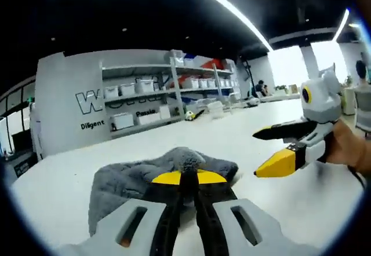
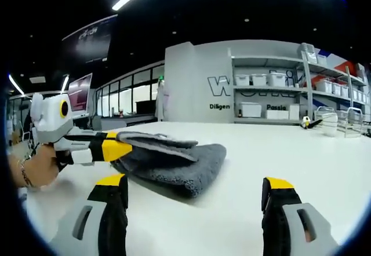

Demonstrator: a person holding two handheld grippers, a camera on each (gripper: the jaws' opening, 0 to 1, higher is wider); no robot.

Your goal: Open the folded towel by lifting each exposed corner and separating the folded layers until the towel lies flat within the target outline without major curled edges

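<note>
Towel corner pinched by left claw, unfolding not yet complete.
Left gripper view: left claw (image 1: pixel 188 178) pressed together on the grey, plush towel (image 1: pixel 133 178), bunched on the white desk (image 1: pixel 58 198); right claw (image 1: pixel 272 150) hovered apart, jaws spread. Right gripper view: top layer was raised off the folded stack; right claw (image 2: pixel 194 189) spread. Advisable: peel slowly outward, keeping lower layers still.

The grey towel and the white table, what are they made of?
Grey folded towel: looks like soft, fluffy terry or microfibre cloth, matte, with a fuzzy nap and rounded folds. White table: seems a hard, smooth board, maybe laminate; it has a faint sheen.
</note>
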